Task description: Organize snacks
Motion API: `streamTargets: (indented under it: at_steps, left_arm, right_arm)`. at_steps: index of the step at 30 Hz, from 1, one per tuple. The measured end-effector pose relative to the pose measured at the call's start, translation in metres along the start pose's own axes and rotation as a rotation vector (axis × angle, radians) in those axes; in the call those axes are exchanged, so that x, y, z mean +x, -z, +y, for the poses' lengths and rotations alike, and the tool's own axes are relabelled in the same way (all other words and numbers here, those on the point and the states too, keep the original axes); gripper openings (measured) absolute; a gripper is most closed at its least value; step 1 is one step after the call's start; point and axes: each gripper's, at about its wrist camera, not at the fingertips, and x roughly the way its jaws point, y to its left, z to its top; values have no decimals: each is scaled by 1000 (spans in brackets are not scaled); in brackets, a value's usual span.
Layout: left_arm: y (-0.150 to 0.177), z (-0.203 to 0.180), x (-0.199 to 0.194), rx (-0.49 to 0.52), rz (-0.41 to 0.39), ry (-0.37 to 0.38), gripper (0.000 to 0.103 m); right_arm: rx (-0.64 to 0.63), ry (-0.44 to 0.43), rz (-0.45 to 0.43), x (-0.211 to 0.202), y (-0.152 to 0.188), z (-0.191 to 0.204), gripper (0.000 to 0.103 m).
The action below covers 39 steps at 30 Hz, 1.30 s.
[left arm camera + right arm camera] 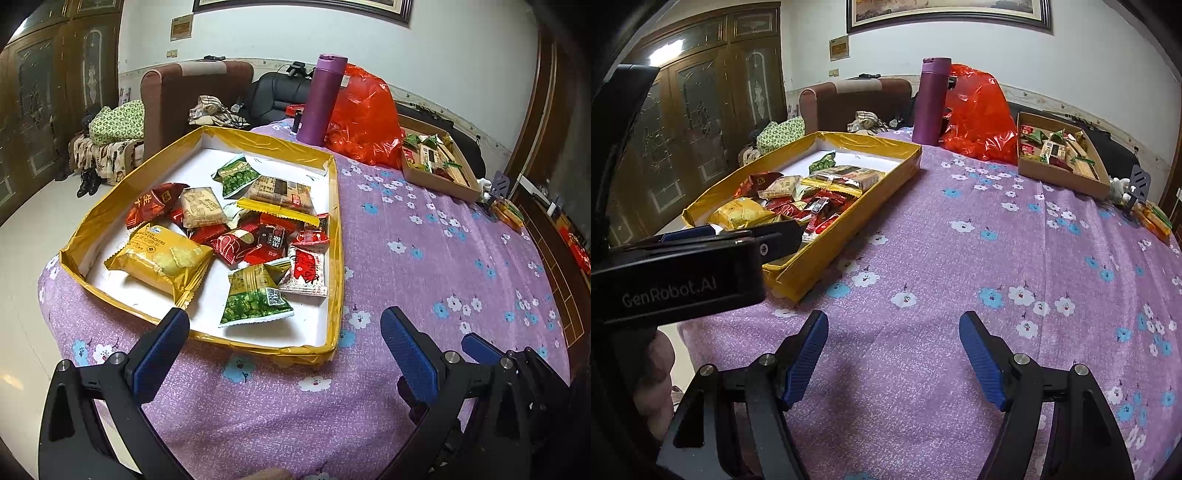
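At the far left, wooden cabinet doors are seen beyond the table, their detail blurred by the lens. A brown armchair is partly hidden behind the yellow tray, which rests on the purple flowered tablecloth. Loose snack packets are heaped in the tray: a yellow cracker packet at its near left, a green pea packet at its near right, and red packets piled between, several overlapped so that their print cannot be read. The left gripper is held just short of the tray's near edge, its blue-padded fingers spread wide with nothing between them; in the right wrist view its body blocks the tray's near corner. The right gripper is poised over bare cloth to the right of the tray, likewise spread and holding nothing. Further right, a purple bottle stands upright just beside a red plastic bag, whose contents are hidden. At the far right, a brown cardboard box is seen with small snacks inside, too small to identify.
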Motion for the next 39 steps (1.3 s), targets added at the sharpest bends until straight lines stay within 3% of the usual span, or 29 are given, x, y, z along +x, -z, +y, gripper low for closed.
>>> streamTargets:
  at_steps: [39]
  left_arm:
    - [4,5,3,-12,1,-18,103]
  right_arm:
    - [-9,-7,18,7,4,1,76]
